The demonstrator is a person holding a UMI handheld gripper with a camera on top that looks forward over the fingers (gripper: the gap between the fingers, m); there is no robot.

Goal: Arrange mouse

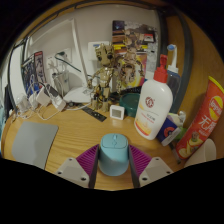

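claw (113, 168) is clamped on the blue mouse (113, 154), both pads pressing its sides, long axis running straight ahead. mouse pad (35, 143) lies off to the left on the surface (80, 133).

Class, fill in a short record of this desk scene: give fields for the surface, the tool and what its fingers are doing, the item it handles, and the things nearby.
surface: wooden desk
tool: hand-held gripper
fingers: pressed on both sides of the mouse
item held: light blue mouse
left of fingers: grey mouse pad
right, beyond fingers: white bottle with red cap
far right: red snack bag
behind: tree-like figurine
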